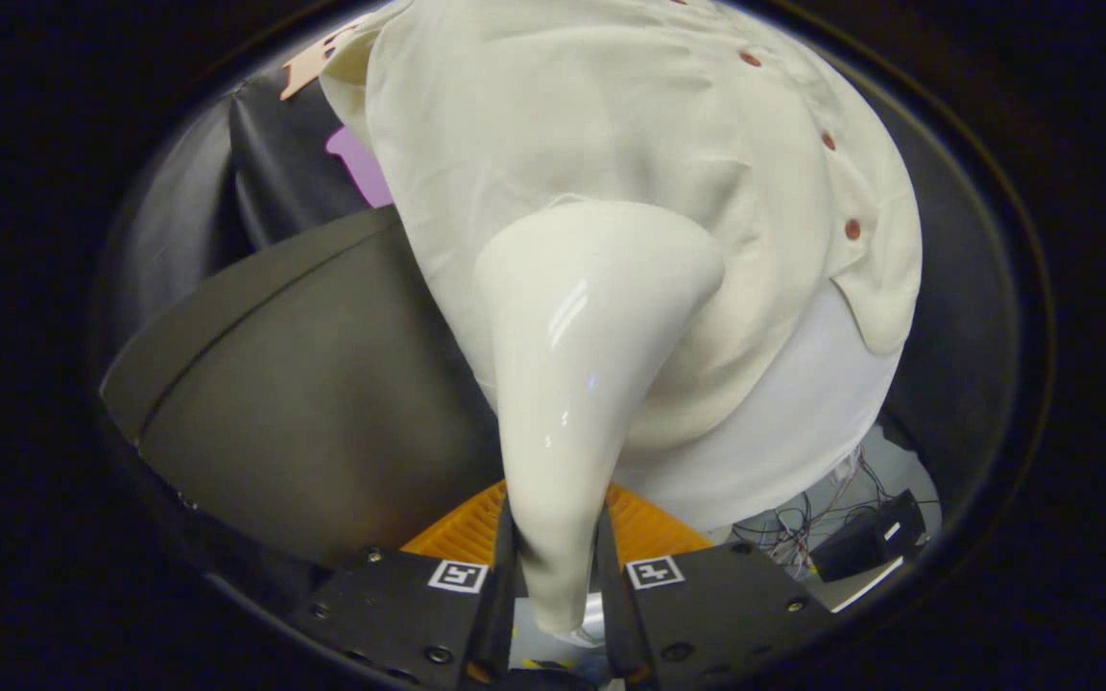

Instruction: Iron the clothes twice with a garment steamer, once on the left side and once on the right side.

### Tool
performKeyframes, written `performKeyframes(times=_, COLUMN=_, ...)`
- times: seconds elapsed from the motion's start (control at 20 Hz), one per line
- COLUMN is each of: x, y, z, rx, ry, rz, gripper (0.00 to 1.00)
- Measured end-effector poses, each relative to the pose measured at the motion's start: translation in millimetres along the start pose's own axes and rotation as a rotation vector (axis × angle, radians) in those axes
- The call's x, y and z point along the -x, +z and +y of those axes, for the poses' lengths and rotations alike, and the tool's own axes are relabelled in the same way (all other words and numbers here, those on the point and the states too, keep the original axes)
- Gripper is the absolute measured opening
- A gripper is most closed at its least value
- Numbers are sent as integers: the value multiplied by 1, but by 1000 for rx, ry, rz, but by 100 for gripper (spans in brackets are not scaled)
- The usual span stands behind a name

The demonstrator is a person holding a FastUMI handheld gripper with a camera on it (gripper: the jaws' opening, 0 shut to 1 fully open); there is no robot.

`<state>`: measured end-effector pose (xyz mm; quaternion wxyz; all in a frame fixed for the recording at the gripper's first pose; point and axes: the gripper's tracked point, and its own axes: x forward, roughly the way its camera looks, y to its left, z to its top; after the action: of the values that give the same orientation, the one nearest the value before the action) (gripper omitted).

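To the left lies a dark grey table (303, 384), its edge running close to the hanging cream shirt (553, 125). In the middle, the gripper (553, 585) is clenched on the handle of the white garment steamer (572, 365), both fingers pressing its narrow lower end, and the wide head rests against the shirt's front. The glossy, tapered handle could slide or twist between the fingers if the stroke drags on the loose cloth. Further right runs the button placket (827, 141); the head could catch a button there. Low on the right, a tangle of cables (803, 523) might snag the steamer's cord, I judge.
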<state>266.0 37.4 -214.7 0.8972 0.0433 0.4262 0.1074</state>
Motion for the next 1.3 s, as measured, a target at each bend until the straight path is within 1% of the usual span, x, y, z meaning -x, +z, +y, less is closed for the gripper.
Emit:
performKeyframes(times=0.2, x=-20, y=-9, z=-13, rx=-22, ry=5, rz=36, gripper=39)
performKeyframes(times=0.3, x=-30, y=2, z=-18, rx=-32, ry=-1, rz=54, gripper=39)
performKeyframes(times=0.4, x=-9, y=20, z=-19, rx=-31, ry=-10, rz=53, gripper=39)
performKeyframes(times=0.45, x=-7, y=15, z=-20, rx=-33, ry=-15, rz=51, gripper=38)
performKeyframes(times=0.55, x=7, y=37, z=-25, rx=-40, ry=-22, rz=36, gripper=38)
performKeyframes(times=0.6, x=15, y=49, z=-26, rx=-40, ry=-28, rz=21, gripper=38)
performKeyframes(times=0.85, x=71, y=75, z=-20, rx=-17, ry=-49, rz=-78, gripper=38)
performKeyframes(times=1.05, x=132, y=131, z=-19, rx=6, ry=-67, rz=-148, gripper=38)
performKeyframes(times=1.3, x=184, y=201, z=-35, rx=35, ry=-95, rz=-239, gripper=38)
